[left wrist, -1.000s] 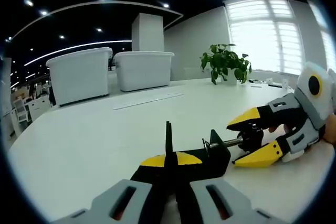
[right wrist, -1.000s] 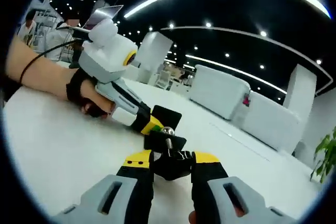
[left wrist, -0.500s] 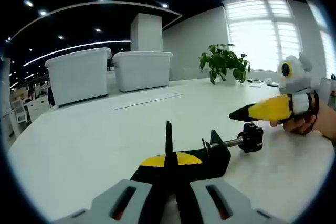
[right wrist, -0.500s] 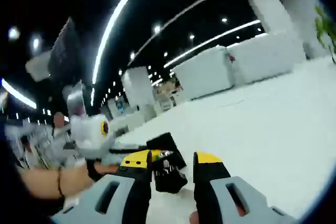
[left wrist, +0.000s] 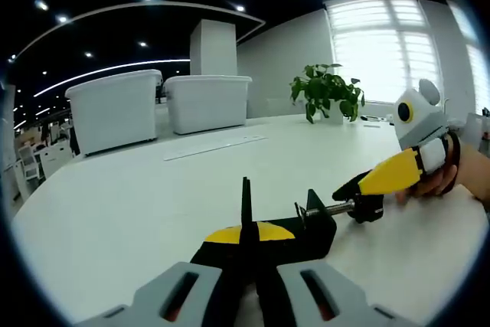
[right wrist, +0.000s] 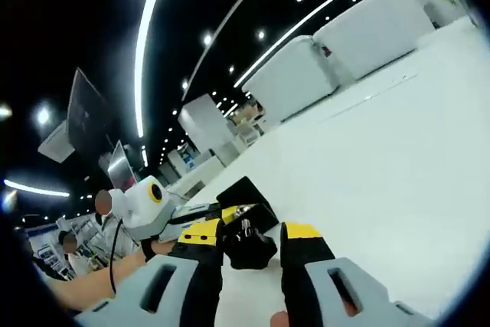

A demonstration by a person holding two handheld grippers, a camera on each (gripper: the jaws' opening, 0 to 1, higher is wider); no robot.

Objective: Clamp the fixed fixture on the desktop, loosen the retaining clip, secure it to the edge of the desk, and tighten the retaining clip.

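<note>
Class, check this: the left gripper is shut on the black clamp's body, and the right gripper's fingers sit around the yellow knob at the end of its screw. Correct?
Not quite. In the left gripper view the knob is black; the yellow belongs to the right gripper. The left gripper does hold the clamp.

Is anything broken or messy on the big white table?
Nothing looks broken or spilled. The black clamp sits on the white table, held in the left gripper, whose fingers are closed on it. The right gripper has its fingers around the clamp's screw knob. The potted plant stands upright.
</note>
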